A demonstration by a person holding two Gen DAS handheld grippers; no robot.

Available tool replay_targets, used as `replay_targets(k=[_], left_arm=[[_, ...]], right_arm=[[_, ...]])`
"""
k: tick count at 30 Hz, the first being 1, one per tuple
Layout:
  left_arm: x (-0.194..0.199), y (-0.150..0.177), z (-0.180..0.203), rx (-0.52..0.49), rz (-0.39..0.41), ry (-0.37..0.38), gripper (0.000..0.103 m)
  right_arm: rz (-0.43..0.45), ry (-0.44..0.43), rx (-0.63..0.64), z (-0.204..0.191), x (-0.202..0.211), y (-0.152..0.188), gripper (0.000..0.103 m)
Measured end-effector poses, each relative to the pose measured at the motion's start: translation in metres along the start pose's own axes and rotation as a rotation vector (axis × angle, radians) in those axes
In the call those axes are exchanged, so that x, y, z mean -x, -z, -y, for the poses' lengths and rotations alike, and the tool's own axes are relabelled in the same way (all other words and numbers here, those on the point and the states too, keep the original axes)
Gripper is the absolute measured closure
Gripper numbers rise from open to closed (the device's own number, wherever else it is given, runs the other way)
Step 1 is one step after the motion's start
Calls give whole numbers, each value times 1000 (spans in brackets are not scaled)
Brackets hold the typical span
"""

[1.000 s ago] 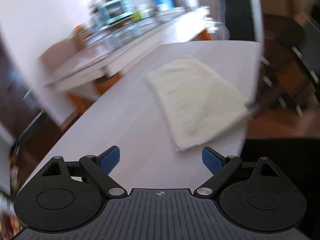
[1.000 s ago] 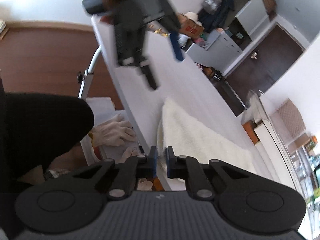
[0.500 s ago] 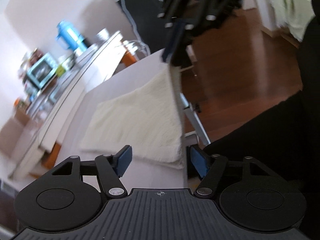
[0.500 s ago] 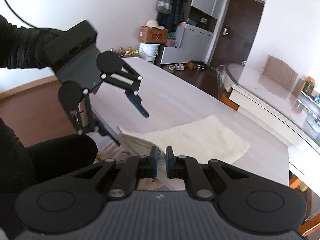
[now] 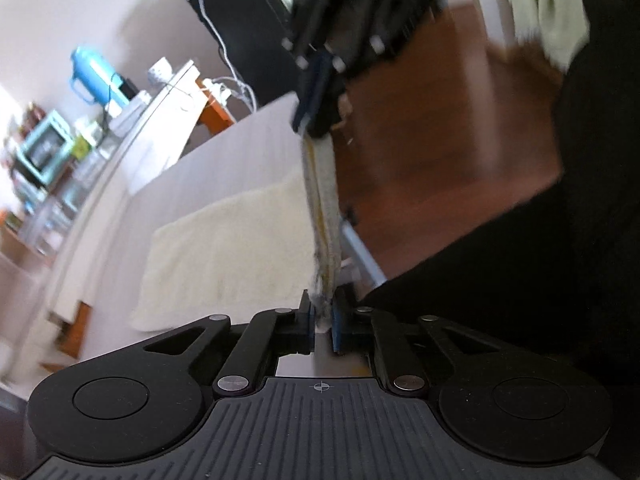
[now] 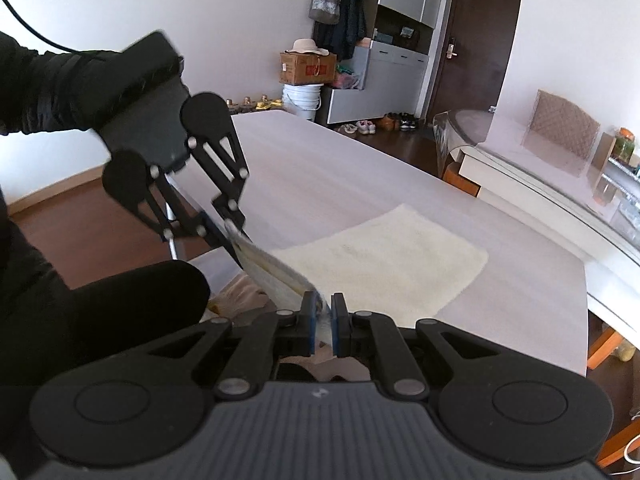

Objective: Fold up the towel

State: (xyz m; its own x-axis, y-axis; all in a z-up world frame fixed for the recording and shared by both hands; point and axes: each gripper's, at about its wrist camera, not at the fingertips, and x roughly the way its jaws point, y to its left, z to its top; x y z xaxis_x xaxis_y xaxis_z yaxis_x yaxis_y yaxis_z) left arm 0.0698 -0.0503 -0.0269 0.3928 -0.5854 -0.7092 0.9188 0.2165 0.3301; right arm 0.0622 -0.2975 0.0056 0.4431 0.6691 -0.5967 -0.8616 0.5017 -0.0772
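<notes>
Towel [image 6: 384,256] lies on the counter [image 6: 320,168], near edge raised | we clamp left gripper [image 5: 322,320] and right gripper [image 6: 323,320] jaws on its two near corners, so the hem lifts evenly | next, we judge: carry it to the far edge.

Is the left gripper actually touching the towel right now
Touching. The left wrist view shows the left gripper shut on the near corner of the towel, cloth pinched between its blue pads, the edge lifted off the table.
</notes>
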Motion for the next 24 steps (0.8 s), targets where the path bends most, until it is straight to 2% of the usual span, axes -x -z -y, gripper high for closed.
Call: replay_targets(k=[7, 12, 18, 24], left_arm=[[12, -10, -46, 218, 55, 63, 95], [3, -8, -113, 467, 76, 49, 95], [-33, -8, -175, 586, 20, -32, 95], [-71, 2, -211, 659, -59, -67, 95]], right_arm=[[47, -75, -73, 29, 14, -13, 95], [89, -121, -166, 84, 5, -38, 95], [76, -117, -264, 145, -36, -57, 95], [22, -112, -306, 181, -84, -57, 95]])
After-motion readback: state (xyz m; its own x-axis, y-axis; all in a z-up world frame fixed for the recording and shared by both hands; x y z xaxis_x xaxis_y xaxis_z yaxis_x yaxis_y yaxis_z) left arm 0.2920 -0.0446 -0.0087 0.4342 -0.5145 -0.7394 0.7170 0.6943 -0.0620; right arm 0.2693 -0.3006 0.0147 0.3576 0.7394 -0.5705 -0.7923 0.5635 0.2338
